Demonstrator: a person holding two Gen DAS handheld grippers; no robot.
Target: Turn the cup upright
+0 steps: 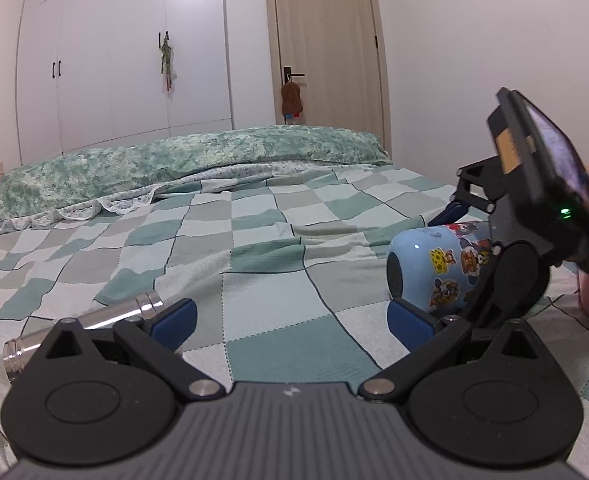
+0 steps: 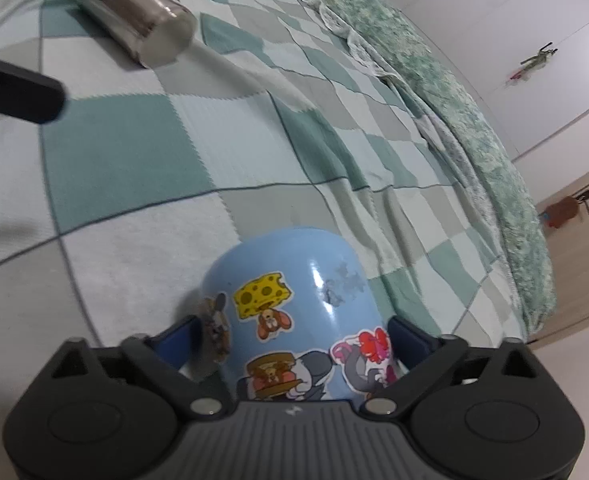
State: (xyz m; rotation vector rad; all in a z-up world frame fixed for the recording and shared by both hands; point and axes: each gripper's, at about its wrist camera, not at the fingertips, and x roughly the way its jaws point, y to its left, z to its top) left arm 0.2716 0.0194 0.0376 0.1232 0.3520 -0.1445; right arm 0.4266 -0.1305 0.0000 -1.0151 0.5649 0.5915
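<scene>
The blue cup is lying on its side on the checked bed, its base pointing away from the right gripper, whose jaws are pinching its sides. The left gripper is hovering with jaws spread, a steel flask lying at its 10 o'clock.

open checkered bed ahead — steel flask lying left, cup right

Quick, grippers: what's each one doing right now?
Left gripper: open, holding nothing.
Right gripper: shut on the blue cup, which lies on its side.
</scene>
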